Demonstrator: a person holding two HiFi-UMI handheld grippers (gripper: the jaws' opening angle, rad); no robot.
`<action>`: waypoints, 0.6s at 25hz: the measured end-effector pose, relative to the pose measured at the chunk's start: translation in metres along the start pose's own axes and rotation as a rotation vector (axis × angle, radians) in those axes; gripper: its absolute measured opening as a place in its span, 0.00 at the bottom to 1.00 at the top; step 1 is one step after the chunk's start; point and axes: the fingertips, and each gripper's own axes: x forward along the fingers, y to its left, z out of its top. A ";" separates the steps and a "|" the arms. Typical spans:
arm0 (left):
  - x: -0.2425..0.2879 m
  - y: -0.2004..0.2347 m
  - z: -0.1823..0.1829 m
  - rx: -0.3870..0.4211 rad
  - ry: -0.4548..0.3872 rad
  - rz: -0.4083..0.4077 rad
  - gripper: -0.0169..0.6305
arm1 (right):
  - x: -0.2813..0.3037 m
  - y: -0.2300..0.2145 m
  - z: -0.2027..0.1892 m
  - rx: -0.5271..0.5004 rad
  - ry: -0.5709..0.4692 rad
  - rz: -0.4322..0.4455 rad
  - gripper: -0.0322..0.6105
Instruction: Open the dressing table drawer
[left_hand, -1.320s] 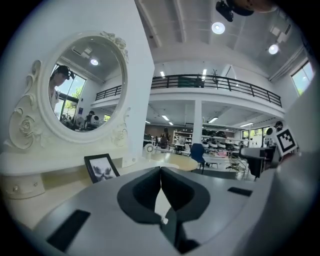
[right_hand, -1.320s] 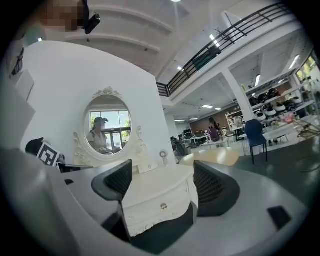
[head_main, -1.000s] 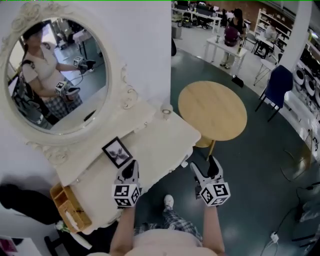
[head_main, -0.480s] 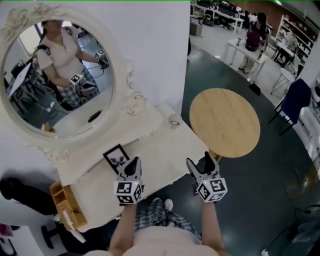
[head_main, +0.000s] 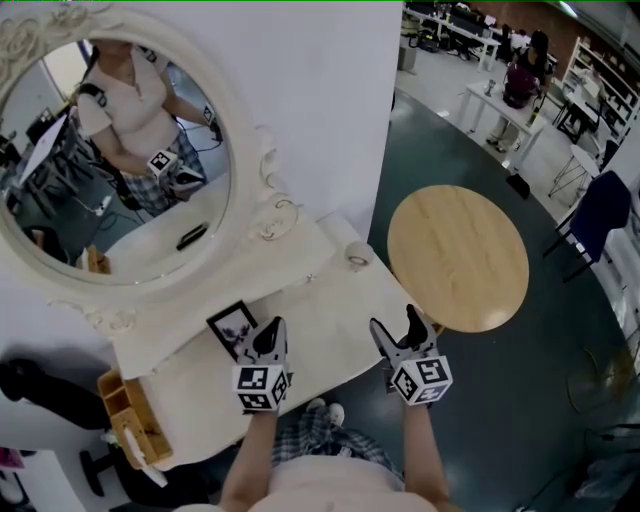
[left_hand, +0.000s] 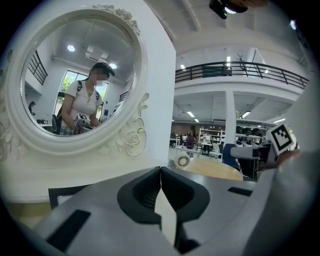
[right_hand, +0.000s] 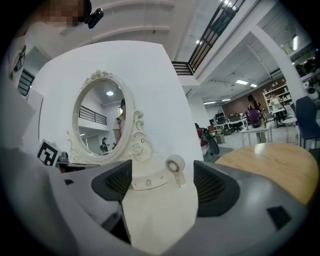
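The white dressing table (head_main: 330, 300) stands under an oval mirror (head_main: 110, 150). A low raised shelf below the mirror has a small knob (head_main: 308, 278), also seen in the right gripper view as a knob (right_hand: 147, 183). The front under the table top is hidden from above. My left gripper (head_main: 268, 332) hovers over the table's front left by a black picture frame (head_main: 232, 328); its jaws meet at the tips (left_hand: 160, 170), shut on nothing. My right gripper (head_main: 394, 322) hangs over the front right edge, open and empty (right_hand: 162, 184).
A small round white item (head_main: 357, 255) stands at the table's back right corner. A round wooden side table (head_main: 458, 255) sits just to the right. A wooden organizer (head_main: 125, 415) is at the table's left end. A blue chair (head_main: 600, 215) and people at desks are farther off.
Both grippers have moved forward from off the table's front edge to over its top. The view has closed in on the dressing table.
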 end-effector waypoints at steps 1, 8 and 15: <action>0.003 0.002 -0.001 -0.003 0.002 0.000 0.07 | 0.006 0.001 -0.001 -0.003 0.006 0.005 0.64; 0.035 0.012 -0.018 -0.006 0.037 -0.012 0.07 | 0.051 0.011 -0.019 -0.044 0.064 0.053 0.64; 0.073 0.028 -0.038 -0.052 0.048 0.026 0.07 | 0.114 0.036 -0.051 -0.085 0.140 0.149 0.62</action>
